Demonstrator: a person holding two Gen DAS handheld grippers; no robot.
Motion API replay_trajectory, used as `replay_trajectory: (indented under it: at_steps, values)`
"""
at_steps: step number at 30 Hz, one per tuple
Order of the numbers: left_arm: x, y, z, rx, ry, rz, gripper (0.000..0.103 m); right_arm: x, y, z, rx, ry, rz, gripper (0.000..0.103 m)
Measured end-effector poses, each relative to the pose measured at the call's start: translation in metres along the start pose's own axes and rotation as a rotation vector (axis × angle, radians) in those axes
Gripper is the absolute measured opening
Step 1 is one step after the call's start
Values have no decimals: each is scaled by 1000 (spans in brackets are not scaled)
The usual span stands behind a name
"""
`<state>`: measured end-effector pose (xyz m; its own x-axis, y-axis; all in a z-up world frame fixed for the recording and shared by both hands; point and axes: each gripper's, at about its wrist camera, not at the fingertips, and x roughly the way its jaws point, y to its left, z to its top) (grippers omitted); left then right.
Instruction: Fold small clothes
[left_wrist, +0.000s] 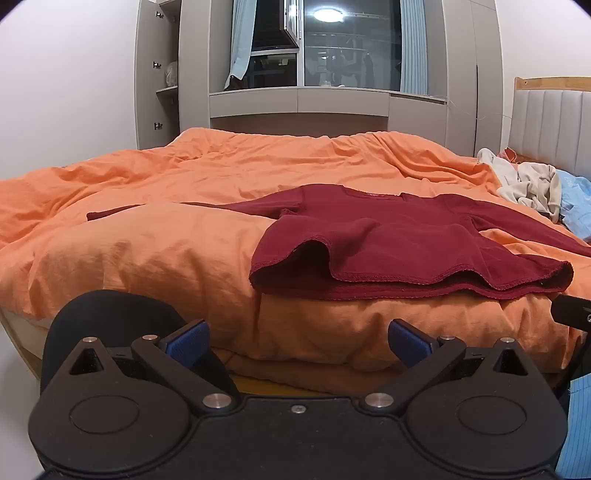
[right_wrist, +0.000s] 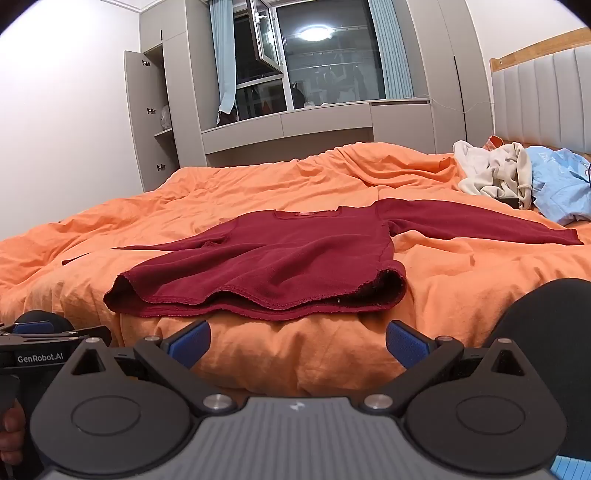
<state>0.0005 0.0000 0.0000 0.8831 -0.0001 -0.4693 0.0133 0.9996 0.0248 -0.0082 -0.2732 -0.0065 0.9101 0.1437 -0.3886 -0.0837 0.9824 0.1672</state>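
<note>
A dark red long-sleeved shirt (left_wrist: 388, 236) lies spread flat on the orange bed cover (left_wrist: 166, 236), hem toward me, sleeves stretched out left and right. It also shows in the right wrist view (right_wrist: 280, 258). My left gripper (left_wrist: 297, 338) is open and empty, held off the bed's near edge, below and in front of the hem. My right gripper (right_wrist: 297, 338) is open and empty too, just in front of the hem's middle. The left gripper's body (right_wrist: 44, 347) shows at the lower left of the right wrist view.
A pile of cream (right_wrist: 495, 173) and light blue clothes (right_wrist: 561, 184) lies at the far right of the bed by the padded headboard (right_wrist: 543, 99). Grey cabinets and a window stand behind the bed. My dark-clothed knees (right_wrist: 546, 332) are at the bed's edge.
</note>
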Motion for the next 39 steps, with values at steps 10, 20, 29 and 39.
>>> replay_trajectory:
  at_steps: [10,20,29,39]
  values:
    - [3,-4,3,3,2,6,103,0,-1,0,5,-1,0,103]
    - [-1,-1,-3,1,-1,0,103,0,-1,-1,6,-1,1,103]
    - [1,-2,-3,10,6,-3,103,1,-1,-3,12,5,1,103]
    - [13,-8,12,34,40,9,103,20,-8,13,55,86,31,103]
